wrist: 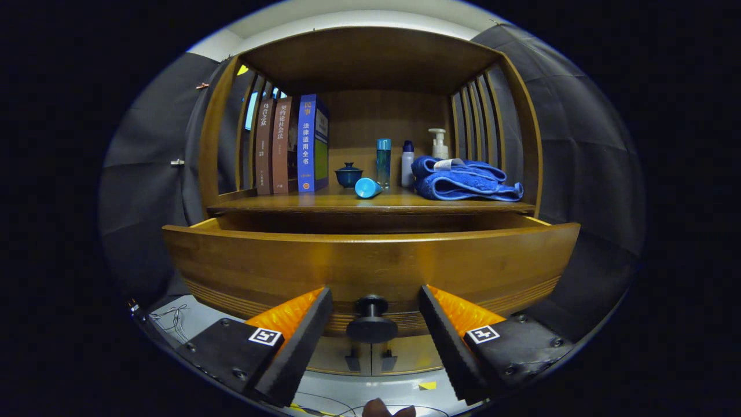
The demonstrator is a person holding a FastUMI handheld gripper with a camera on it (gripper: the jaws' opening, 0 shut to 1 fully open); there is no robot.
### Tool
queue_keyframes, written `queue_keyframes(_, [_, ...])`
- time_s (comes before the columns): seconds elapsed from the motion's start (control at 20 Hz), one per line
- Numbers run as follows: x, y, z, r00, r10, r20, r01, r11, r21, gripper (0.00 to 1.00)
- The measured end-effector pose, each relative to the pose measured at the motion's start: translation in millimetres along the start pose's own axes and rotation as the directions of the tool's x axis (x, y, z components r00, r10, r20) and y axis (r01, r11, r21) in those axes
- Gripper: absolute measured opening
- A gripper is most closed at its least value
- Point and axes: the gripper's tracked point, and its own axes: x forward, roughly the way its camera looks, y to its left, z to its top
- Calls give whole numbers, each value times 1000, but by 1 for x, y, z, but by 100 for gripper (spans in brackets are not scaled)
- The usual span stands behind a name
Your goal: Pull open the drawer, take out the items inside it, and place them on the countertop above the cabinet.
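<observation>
1. The gripper (pixel 375 324) has its 2 fingers spread apart, one on each side of the drawer knob (pixel 371 319) and touching neither side of it, a stance that suits a pull or a release.
2. Just beyond, the drawer (pixel 370 263) stands pulled out from the cabinet; its tall front hides the inside, so the items cannot be told.
3. Above lies the countertop (pixel 324 202), the drop-off place, bare along its front edge.
4. Farther back stand 3 books (pixel 292 145), a small bowl (pixel 348 174), a tipped cup (pixel 367 187), bottles (pixel 383 161) and a folded towel (pixel 463 180).
</observation>
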Motion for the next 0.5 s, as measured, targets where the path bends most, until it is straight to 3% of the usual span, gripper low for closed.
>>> queue_keyframes(0.5, [49,5,-6,999,-4,-32,4,1000,9,100])
